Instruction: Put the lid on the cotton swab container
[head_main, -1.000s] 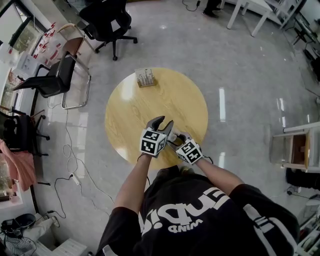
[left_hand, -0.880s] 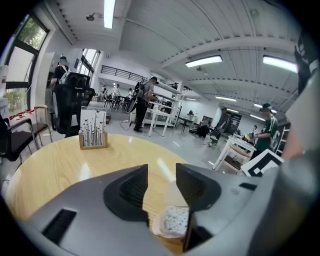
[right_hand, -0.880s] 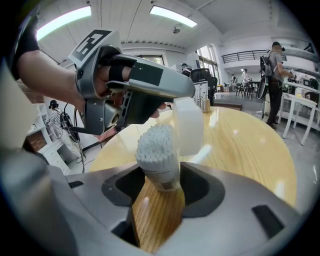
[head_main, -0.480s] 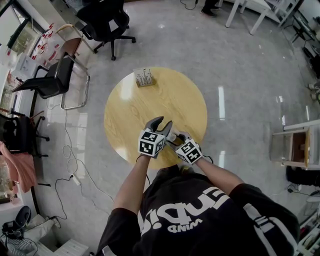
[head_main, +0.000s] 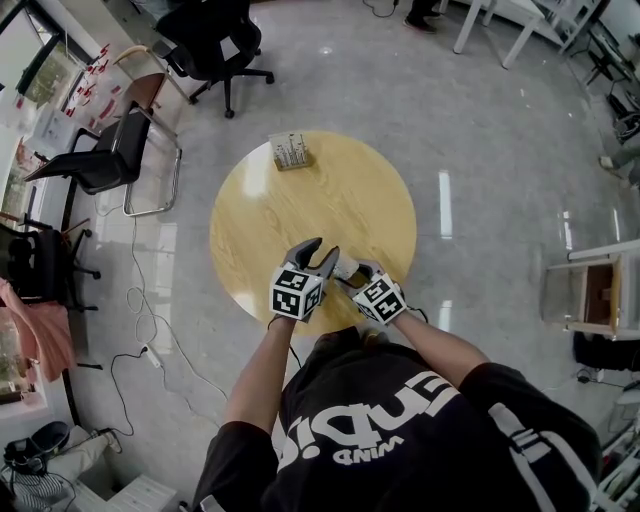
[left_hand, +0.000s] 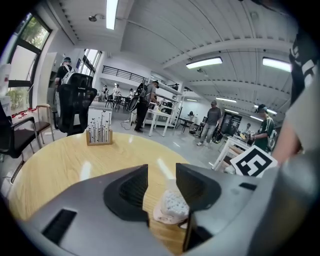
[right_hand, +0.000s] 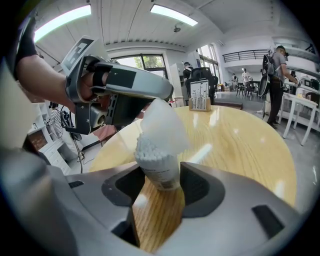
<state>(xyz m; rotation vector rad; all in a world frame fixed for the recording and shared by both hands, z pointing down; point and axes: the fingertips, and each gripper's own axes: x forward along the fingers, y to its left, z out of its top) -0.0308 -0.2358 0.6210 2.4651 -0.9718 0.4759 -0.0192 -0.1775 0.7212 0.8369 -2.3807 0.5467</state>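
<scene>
The cotton swab container (right_hand: 159, 167) stands upright between the jaws of my right gripper (right_hand: 160, 173), which is shut on its labelled body. White swab heads fill its top. Its translucent lid (right_hand: 164, 125) is tilted up above the swabs. My left gripper (right_hand: 125, 90) reaches in from the upper left, its tip right by the lid; I cannot tell if it touches. In the left gripper view the container (left_hand: 171, 208) shows just beyond the left gripper (left_hand: 161, 172), whose jaws stand a little apart with nothing pressed between them. In the head view both grippers (head_main: 318, 252) (head_main: 352, 272) meet at the round table's near edge.
The round wooden table (head_main: 300, 200) carries a small wooden holder (head_main: 290, 153) at its far side. Black office chairs (head_main: 215, 45) and a metal-framed chair (head_main: 120, 160) stand beyond on the grey floor. Cables (head_main: 150, 355) lie at the left. People stand in the background.
The left gripper has shifted slightly left and toward me in the head view. The right gripper keeps the container in the same place.
</scene>
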